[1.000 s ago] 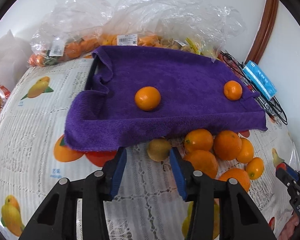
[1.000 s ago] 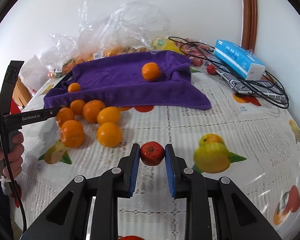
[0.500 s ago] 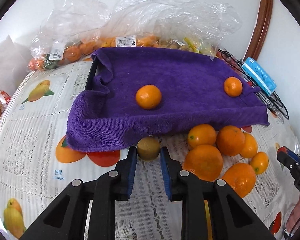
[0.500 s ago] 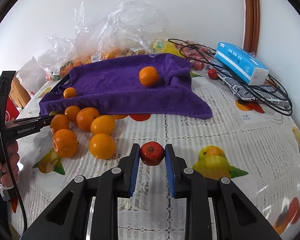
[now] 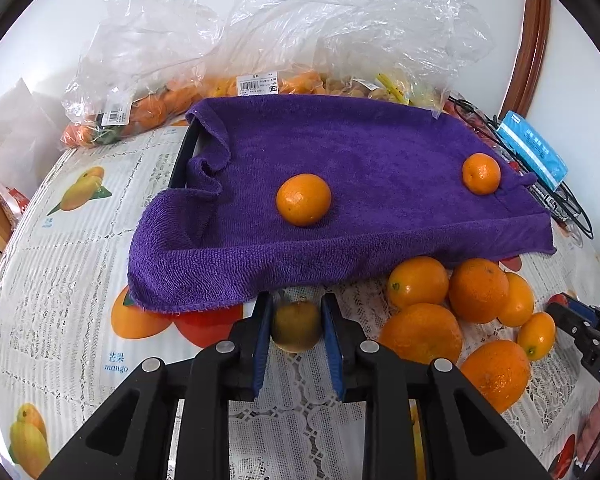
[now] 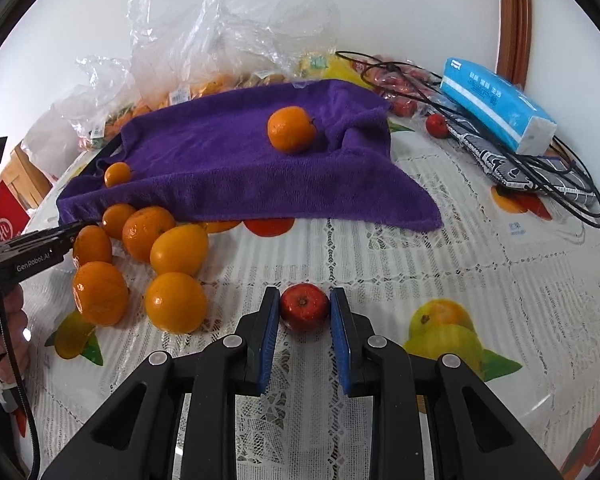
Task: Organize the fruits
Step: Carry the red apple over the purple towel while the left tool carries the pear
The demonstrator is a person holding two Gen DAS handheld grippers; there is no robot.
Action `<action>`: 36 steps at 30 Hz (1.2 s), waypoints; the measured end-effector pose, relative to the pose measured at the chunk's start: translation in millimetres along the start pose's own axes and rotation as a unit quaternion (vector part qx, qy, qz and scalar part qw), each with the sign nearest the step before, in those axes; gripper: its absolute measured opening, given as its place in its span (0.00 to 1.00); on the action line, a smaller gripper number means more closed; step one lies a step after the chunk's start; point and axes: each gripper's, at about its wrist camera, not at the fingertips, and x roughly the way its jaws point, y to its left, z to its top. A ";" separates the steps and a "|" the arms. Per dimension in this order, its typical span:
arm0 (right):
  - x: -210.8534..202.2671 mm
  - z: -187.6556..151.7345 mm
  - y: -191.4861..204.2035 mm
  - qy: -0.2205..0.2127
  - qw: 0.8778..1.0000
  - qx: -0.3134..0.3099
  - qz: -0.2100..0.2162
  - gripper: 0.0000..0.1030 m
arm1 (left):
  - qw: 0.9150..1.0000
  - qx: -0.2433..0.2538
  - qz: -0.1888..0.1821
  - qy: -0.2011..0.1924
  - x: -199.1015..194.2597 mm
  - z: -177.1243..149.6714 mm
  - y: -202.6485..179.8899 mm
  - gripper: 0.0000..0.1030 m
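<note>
My left gripper (image 5: 296,312) is shut on a small yellow-green fruit (image 5: 296,326) at the front edge of the purple towel (image 5: 340,168). Two oranges lie on the towel, one in the middle (image 5: 303,199) and one at the right (image 5: 481,173). A pile of several oranges (image 5: 452,312) lies on the table right of the left gripper. My right gripper (image 6: 305,308) is shut on a small red fruit (image 6: 304,307) just above the tablecloth. The pile of oranges (image 6: 156,256) lies to its left, and the towel (image 6: 240,160) is beyond.
Clear plastic bags of fruit (image 5: 260,72) lie behind the towel against the wall. A blue tissue pack (image 6: 496,104), black cables (image 6: 540,168) and small red fruits (image 6: 436,124) lie at the back right. The left gripper's body (image 6: 32,252) shows at the left of the right wrist view.
My left gripper has moved forward and closed on the yellow-green fruit. My right gripper, still shut on the red fruit, has moved closer to the towel.
</note>
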 end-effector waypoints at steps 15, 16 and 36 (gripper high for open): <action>0.1 1.3 1.7 -0.001 1.000 0.000 -0.007 0.25 | 1.000 0.014 -0.010 -0.005 -6.4 -3.1 -6.2 0.23; -0.5 1.3 1.4 -0.002 1.000 0.001 -0.009 0.25 | 1.000 0.016 -0.013 -0.006 -8.2 -3.5 -6.9 0.23; -45.4 42.2 23.1 -0.062 0.998 -0.001 -0.018 0.25 | 0.999 -0.005 -0.040 -0.031 -55.0 -4.1 0.4 0.23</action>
